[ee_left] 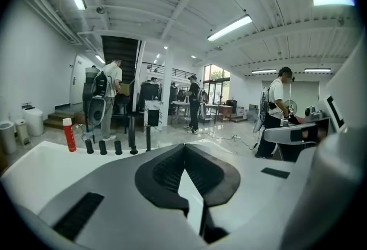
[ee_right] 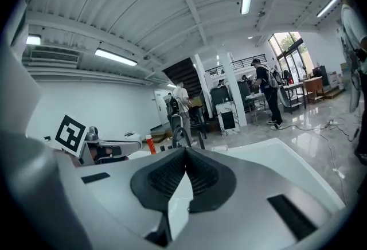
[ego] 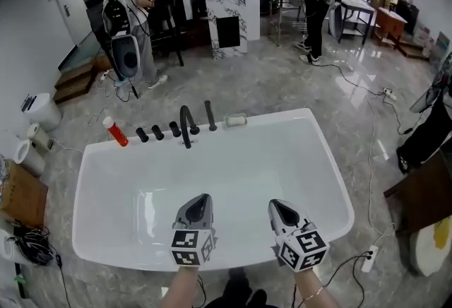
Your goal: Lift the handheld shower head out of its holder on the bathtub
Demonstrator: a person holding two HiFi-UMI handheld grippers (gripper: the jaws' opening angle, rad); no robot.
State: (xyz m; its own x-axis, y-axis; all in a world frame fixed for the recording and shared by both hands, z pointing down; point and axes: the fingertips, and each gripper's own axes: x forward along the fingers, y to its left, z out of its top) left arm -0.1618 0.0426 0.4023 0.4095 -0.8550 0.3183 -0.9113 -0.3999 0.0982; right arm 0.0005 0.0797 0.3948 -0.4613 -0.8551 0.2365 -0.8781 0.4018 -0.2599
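The handheld shower head (ego: 210, 116) is a slim black wand standing upright in its holder on the far rim of the white bathtub (ego: 332, 179). In the left gripper view the shower head (ee_left: 147, 138) stands just right of the black spout (ee_left: 131, 133). My left gripper (ego: 201, 200) hovers over the tub's near side, jaws shut and empty, and it points at the fixtures. My right gripper (ego: 280, 208) hangs beside it, to the right, also shut with nothing in it. Both are well short of the far rim. The closed pads of each gripper show in its own view (ee_left: 184, 148) (ee_right: 185, 154).
On the far rim, three black knobs (ego: 157, 133) and an arched spout (ego: 186, 124) stand left of the wand. A red bottle (ego: 115, 131) is at the rim's left end, a white soap dish (ego: 236, 121) to the right. People (ego: 131, 10) stand beyond. Cables lie on the floor (ego: 367, 158).
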